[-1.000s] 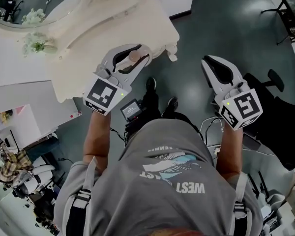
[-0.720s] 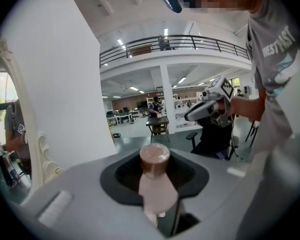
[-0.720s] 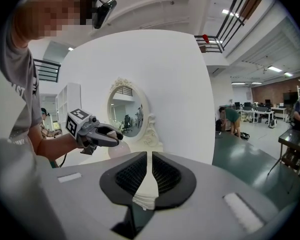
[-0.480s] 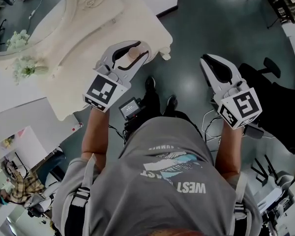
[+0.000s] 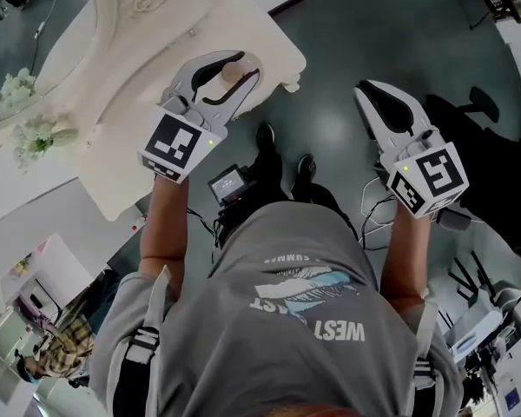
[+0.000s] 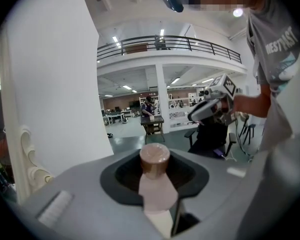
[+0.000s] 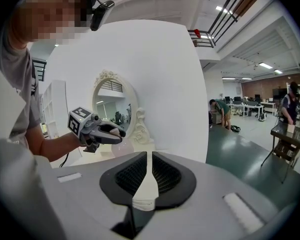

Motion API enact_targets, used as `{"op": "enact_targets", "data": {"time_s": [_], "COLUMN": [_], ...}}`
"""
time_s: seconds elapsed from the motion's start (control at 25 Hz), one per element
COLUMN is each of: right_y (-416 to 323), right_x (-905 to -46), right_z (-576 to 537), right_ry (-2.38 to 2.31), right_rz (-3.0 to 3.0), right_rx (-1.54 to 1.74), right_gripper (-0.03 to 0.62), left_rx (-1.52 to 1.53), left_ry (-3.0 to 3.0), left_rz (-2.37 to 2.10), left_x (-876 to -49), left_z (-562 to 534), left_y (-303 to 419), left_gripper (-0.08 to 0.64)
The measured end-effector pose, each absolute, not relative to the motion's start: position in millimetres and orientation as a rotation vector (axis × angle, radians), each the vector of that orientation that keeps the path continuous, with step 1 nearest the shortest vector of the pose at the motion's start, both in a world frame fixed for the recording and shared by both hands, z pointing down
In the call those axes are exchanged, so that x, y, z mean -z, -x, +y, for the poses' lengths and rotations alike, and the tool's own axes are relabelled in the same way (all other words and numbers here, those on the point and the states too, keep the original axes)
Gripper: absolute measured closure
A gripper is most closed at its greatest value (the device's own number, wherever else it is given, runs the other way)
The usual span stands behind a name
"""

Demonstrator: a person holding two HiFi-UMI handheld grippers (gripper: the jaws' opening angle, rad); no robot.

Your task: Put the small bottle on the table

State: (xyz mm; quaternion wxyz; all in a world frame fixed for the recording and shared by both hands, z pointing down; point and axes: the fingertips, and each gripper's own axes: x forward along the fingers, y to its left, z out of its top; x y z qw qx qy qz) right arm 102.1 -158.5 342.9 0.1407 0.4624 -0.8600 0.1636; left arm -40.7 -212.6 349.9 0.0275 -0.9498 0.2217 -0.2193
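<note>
Cream-painted wood fills the upper left of the head view. The table (image 5: 104, 150) runs on a slant there, and its near edge and rounded corner lie right by your left gripper (image 5: 234, 69). That gripper's jaws stand partly apart and are clamped on the small bottle (image 5: 234, 75), which has a pale pink body and a brown cap (image 6: 154, 157) poking out past the pads. From above, the bottle sits over the corner strip of the tabletop, with bare wood stretching away from it toward the mirror (image 5: 35, 37).

Your right gripper (image 5: 371, 98) has its jaws pressed together with nothing between them. It hangs over open floor (image 5: 347, 33), well apart from the table. Between the two grippers are only your shoes (image 5: 266, 137) and a small box (image 5: 228, 183) on cables. A black chair (image 5: 473, 142) stands off to your right.

The jaws cover the bottle's base in both views, so you cannot tell whether it touches the wood. The frame cuts off the mirror's oval, and your torso hides the floor nearest you.

White flowers (image 5: 33, 135) rest by the mirror's carved frame. The floor is dark, glossy grey-green. In the right gripper view a plain white wall (image 7: 165, 84) backs the table, and an open hall with desks and distant people lies beyond it.
</note>
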Motion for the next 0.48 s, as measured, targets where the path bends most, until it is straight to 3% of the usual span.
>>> {"op": "enact_targets", "data": {"time_s": [0.48], "right_y": [-90.3], "right_x": [-374.9], "right_z": [-185.3], "right_ry": [-1.304], "right_rz": [-2.442], "right_rx": [-0.524], "right_gripper": [0.555], "left_rx": [0.728], "left_ry": [2.971], "left_rz": [0.709], "left_x": [-394.9], "left_z": [-250.0], "left_y": [53.5], "left_gripper": [0.44]}}
